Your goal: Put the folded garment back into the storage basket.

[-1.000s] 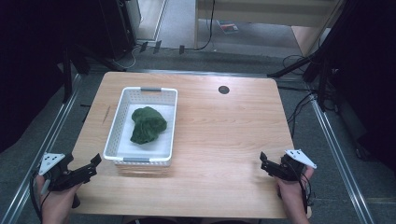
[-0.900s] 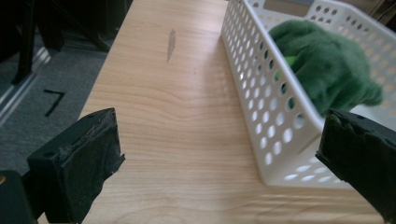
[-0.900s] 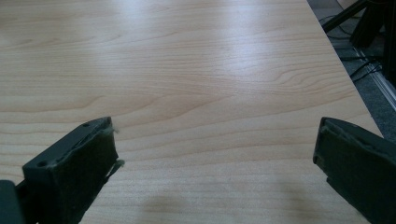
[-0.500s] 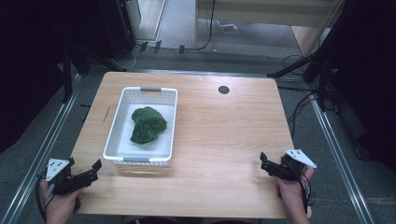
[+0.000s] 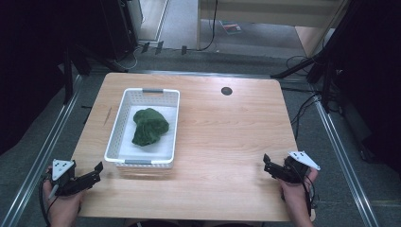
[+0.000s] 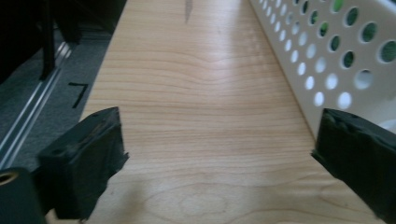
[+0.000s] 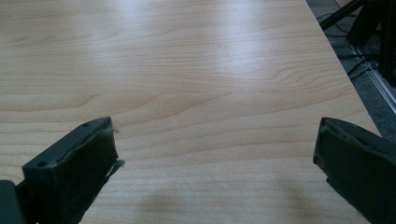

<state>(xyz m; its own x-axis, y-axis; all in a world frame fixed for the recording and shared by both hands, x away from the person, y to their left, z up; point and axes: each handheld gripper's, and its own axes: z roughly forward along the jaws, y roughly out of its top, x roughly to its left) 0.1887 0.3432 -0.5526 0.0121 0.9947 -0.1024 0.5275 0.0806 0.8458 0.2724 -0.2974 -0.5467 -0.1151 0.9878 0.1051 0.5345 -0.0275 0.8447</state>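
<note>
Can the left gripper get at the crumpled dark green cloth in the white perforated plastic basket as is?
Probably yes. The left gripper is open and empty beside the basket, whose open top leaves the cloth uncovered; it must clear the wall.

I've got a light wooden table [image 5: 227,142] with a round black grommet [image 5: 226,91] near its far edge and a thin dark streak [image 5: 108,116] toward its left side. Metal rails [image 5: 45,156] run along the grey floor on both sides. Black cables [image 5: 302,106] lie off the right far corner. There's a black "7" mark [image 6: 79,93] on the floor, and something flat, book-like [image 5: 232,27] far back.
</note>
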